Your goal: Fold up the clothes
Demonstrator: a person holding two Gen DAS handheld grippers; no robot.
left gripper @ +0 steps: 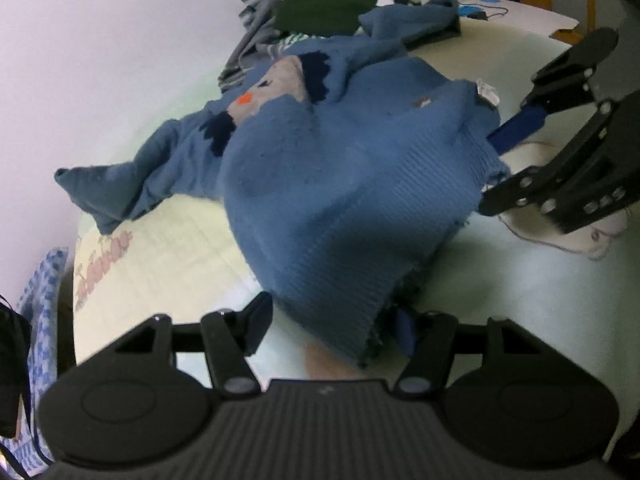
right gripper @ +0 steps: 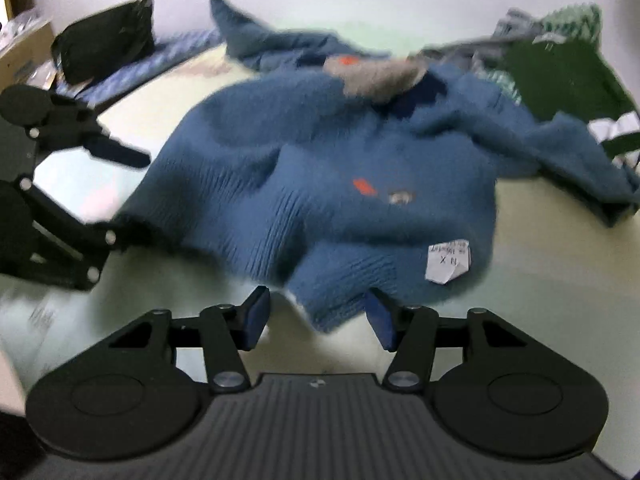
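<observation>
Lay rumpled across the pale bed sheet [left gripper: 500,288]: blue knitted sweater [left gripper: 340,184], ribbed at the hem, fuzzy and pilled across the body, with a grey face motif [left gripper: 268,88] edged in navy and marked by an orange patch. Carried a white paper tag [right gripper: 448,262] near the hem and small orange and grey stitched marks on the chest. Spread one sleeve toward the wall and the other toward a dark green garment [left gripper: 340,0] with white stripes, itself heaped on striped grey clothing.

Stood spread wide, left gripper [left gripper: 336,330], with the sweater's hem draped down between its blue-padded fingers; could not tell whether either pad touched the knit. Stood likewise parted, right gripper [right gripper: 316,318], hem edge hanging between its fingers, not pinched.

Seen in the right wrist view: black bag [right gripper: 106,38] beside a blue checked cloth [right gripper: 160,60] at the bed's far edge. Looked soft and blurred throughout.
</observation>
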